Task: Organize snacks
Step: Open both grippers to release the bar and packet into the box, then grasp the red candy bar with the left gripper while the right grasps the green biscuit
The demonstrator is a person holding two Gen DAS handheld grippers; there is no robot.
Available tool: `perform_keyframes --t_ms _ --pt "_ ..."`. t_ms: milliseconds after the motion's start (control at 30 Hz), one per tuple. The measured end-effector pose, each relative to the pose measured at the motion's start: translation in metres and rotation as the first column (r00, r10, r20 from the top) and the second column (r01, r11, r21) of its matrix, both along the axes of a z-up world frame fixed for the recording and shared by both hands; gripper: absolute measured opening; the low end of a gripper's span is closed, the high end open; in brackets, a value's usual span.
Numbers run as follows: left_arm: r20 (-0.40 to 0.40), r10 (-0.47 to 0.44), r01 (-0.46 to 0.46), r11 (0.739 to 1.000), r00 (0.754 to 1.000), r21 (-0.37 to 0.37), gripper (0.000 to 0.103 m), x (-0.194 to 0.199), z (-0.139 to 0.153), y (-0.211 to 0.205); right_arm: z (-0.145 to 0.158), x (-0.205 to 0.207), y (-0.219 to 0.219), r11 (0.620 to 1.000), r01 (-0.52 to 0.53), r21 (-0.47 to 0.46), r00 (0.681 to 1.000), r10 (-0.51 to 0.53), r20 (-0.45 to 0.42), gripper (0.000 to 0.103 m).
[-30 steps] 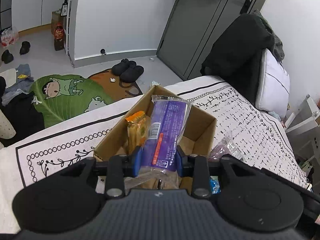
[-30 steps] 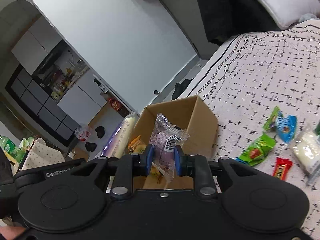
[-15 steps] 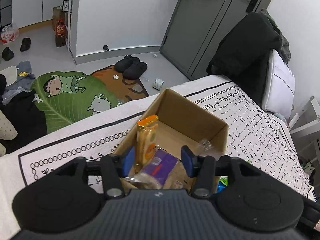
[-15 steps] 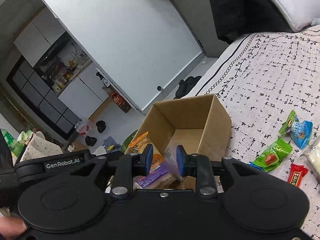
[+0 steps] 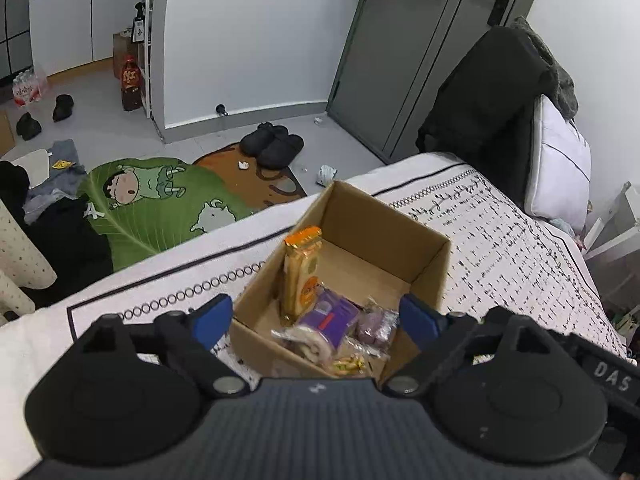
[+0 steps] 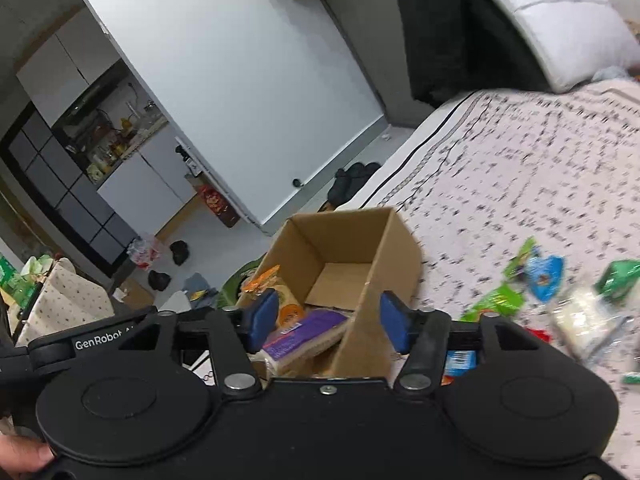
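Note:
An open cardboard box (image 5: 424, 256) stands on the patterned bedspread; it also shows in the right wrist view (image 6: 396, 248). Inside lie an upright orange cracker pack (image 5: 301, 272), a purple-wrapped snack (image 5: 332, 316) and a small clear-wrapped purple snack (image 5: 374, 324). My left gripper (image 5: 316, 318) is open and empty above the box's near end. My right gripper (image 6: 328, 318) is open and empty over the box's near right wall, with the purple snack (image 6: 300, 330) below it. Loose green (image 6: 494, 300), blue (image 6: 546, 276) and white (image 6: 586, 316) snack packs lie on the bed to the right.
The bedspread (image 5: 520, 256) runs right towards a white pillow (image 5: 560, 160) and dark clothing. Beyond the bed's edge are a green cartoon mat (image 5: 160, 204), black slippers (image 5: 274, 144) and a grey door (image 5: 412, 48).
Both grippers opened and let go of their snacks, which now lie in the box. Both grippers have drawn back a little; the right view has swung right.

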State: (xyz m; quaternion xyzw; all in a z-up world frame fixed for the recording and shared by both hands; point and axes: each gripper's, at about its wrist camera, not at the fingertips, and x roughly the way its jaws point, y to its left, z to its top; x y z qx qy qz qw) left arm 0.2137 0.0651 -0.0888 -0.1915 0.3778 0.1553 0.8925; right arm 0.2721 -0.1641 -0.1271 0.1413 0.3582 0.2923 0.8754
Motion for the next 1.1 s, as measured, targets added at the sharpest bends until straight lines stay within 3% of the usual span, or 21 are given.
perform_keyframes --t_ms 267,700,1100 --pt "-0.029 -0.019 0.019 1.000 0.999 0.021 0.093 -0.010 0.008 -0.026 0.009 -0.008 -0.031 0.999 0.035 -0.038 0.999 -0.035 -0.017 0.063" --pt "0.012 -0.014 0.013 0.999 1.000 0.033 0.103 -0.026 0.027 -0.060 0.032 -0.025 -0.077 0.996 0.072 -0.054 0.997 -0.071 0.023 0.098" --pt "0.037 -0.020 0.018 0.999 0.999 0.045 0.103 -0.033 0.032 -0.096 0.032 -0.026 -0.126 0.981 0.173 -0.094 0.985 -0.173 0.008 0.103"
